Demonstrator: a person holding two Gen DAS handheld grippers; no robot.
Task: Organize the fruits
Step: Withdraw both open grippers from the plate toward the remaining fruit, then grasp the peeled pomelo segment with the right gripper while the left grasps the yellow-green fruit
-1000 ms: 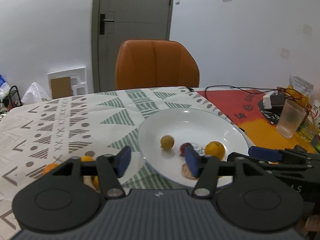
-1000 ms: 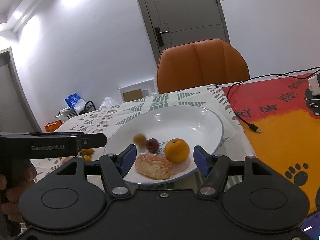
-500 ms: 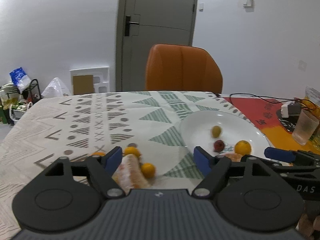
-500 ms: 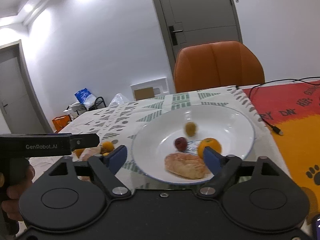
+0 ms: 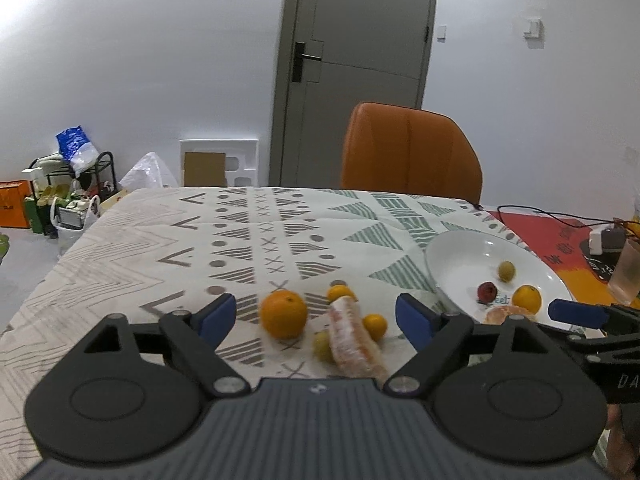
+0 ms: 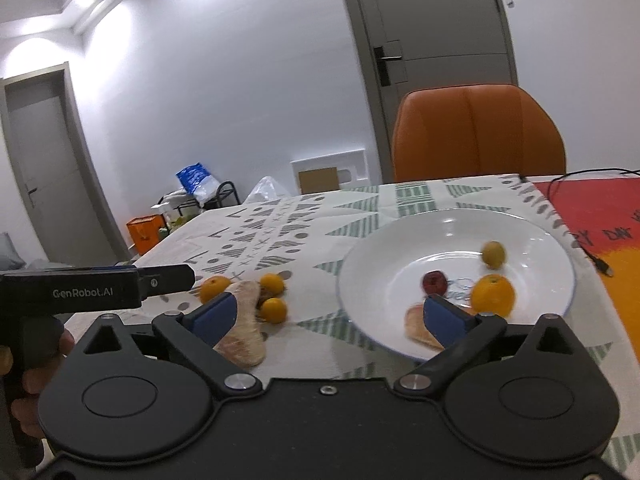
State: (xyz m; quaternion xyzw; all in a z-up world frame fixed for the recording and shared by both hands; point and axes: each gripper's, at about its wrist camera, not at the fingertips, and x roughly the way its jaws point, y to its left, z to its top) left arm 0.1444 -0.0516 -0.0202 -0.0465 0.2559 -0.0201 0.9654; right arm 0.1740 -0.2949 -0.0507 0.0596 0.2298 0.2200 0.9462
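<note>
Nearest, left gripper (image 5: 316, 316) has jaws opening, nothing pinched; the loose fruit sits on the cloth ahead of the gap: big orange (image 5: 283, 314), peeled citrus segment (image 5: 352, 338), green fruit (image 5: 322, 345) tucked against the segment's left side, two small oranges (image 5: 375, 325) just behind and to the right. Right gripper (image 6: 330, 312) also opening, empty (its right pad overlaps a peeled piece in the plate, contact unclear). Likely step: grab one loose fruit for the white plate (image 6: 360, 272). Best pick looks like the big orange, since it stands apart from the cluster; centre the pads around its widest part, close gently, avoid nudging the soft segment. Farther on, the plate already holds a red fruit (image 6: 435, 282), an orange (image 6: 493, 295) and a green one (image 6: 493, 253); drop toward the bare far side.
</note>
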